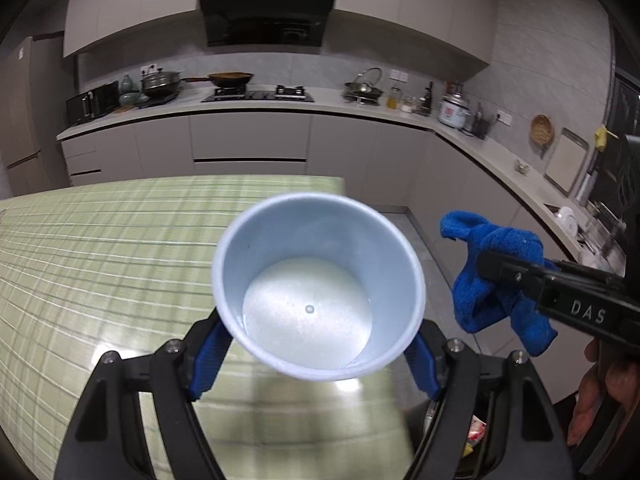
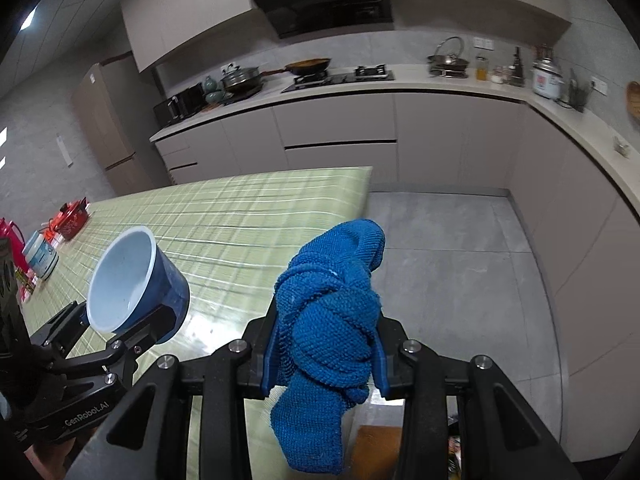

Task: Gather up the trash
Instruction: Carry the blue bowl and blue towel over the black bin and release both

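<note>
Left wrist view: our left gripper held the blue cup — fingers clamped on its wall, empty mouth toward the lens, above the green checked counter.

Right wrist view: our right gripper pinched the knotted blue cloth — fingers pressed together on it, beyond the counter's edge, over the floor.

Home kitchen; L-shaped counter w/ pale flat-front cabinets above & below; black range hood over a gas hob w/ a frying pan; lidded steamer pot, rice cooker, oil & condiment bottles on the counter; tall fridge at the end; table w/ green checked cloth in front
</note>
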